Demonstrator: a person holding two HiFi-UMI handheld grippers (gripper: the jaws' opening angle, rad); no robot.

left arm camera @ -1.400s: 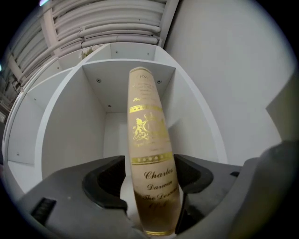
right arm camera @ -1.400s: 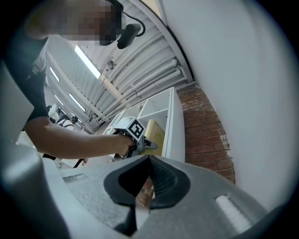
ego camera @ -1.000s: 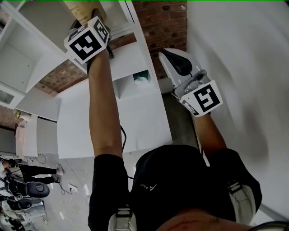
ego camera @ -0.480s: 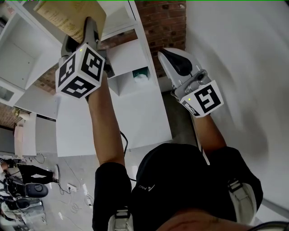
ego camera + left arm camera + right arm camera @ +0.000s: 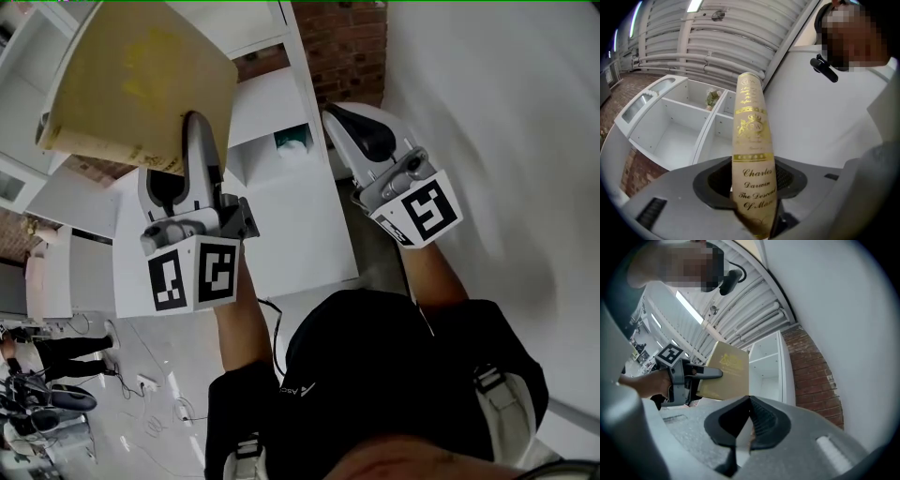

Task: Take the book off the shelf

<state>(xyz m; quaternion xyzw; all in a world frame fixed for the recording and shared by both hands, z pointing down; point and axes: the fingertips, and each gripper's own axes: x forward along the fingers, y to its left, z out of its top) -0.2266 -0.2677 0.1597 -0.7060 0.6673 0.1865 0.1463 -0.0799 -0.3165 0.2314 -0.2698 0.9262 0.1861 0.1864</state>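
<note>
A tan book with gold print (image 5: 141, 84) is out of the white shelf (image 5: 272, 122) and held in the air in front of it. My left gripper (image 5: 190, 141) is shut on the book's lower edge. In the left gripper view the gold-lettered spine (image 5: 751, 140) stands upright between the jaws of the left gripper (image 5: 752, 197), with the shelf's open cubbies (image 5: 679, 126) behind. The right gripper view shows the book (image 5: 729, 371) clamped by the left gripper (image 5: 701, 373). My right gripper (image 5: 361, 131) hangs shut and empty near the white wall, its jaws (image 5: 750, 401) touching.
A small green item (image 5: 291, 142) sits in a shelf cubby. A brick wall (image 5: 342, 47) stands behind the shelf and a white wall (image 5: 497, 112) at the right. Below left, cables and another person (image 5: 47, 356) are on the floor.
The left gripper has drawn back from the shelf toward me, bringing the book with it; the whole cover now shows. The right gripper has barely moved.
</note>
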